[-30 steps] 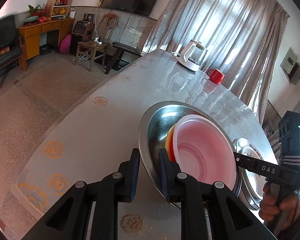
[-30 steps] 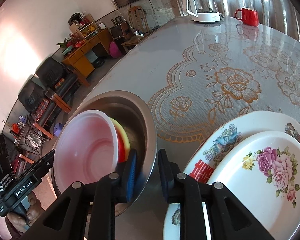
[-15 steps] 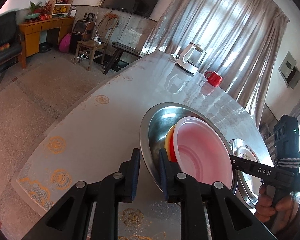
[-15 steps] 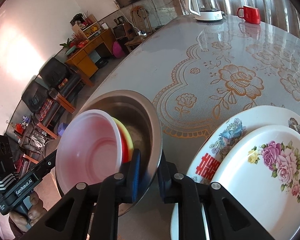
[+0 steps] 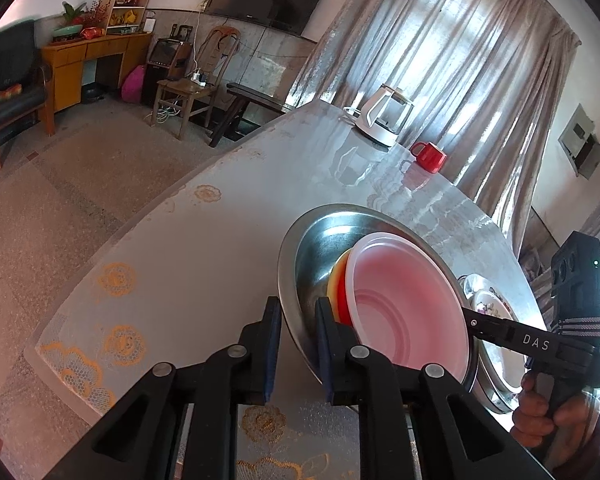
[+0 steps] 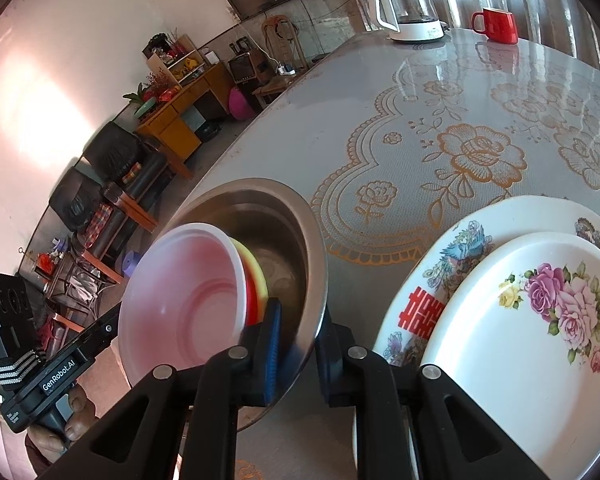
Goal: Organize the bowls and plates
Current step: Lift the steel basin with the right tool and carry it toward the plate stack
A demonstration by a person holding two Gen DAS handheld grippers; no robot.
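Observation:
A large steel bowl (image 5: 320, 236) is held tilted above the table; it also shows in the right wrist view (image 6: 284, 224). Inside it nest a pink plastic bowl (image 5: 404, 304), a red one and a yellow one (image 5: 334, 284); the pink bowl shows in the right wrist view too (image 6: 188, 296). My left gripper (image 5: 298, 336) is shut on the steel bowl's near rim. My right gripper (image 6: 300, 340) is shut on the opposite rim. Two stacked plates lie to the right: a floral white plate (image 6: 540, 344) on a larger patterned plate (image 6: 452, 264).
The table (image 6: 440, 92) has a grey cloth with gold flower patterns. A white kettle (image 6: 410, 8) and a red mug (image 6: 498, 26) stand at its far end. The table's left edge (image 5: 112, 240) drops to the floor. Chairs and a desk (image 5: 88, 60) stand beyond.
Both grippers have lifted the steel bowl with its nested bowls slightly and moved it a little toward the plates. Both grips are unchanged.

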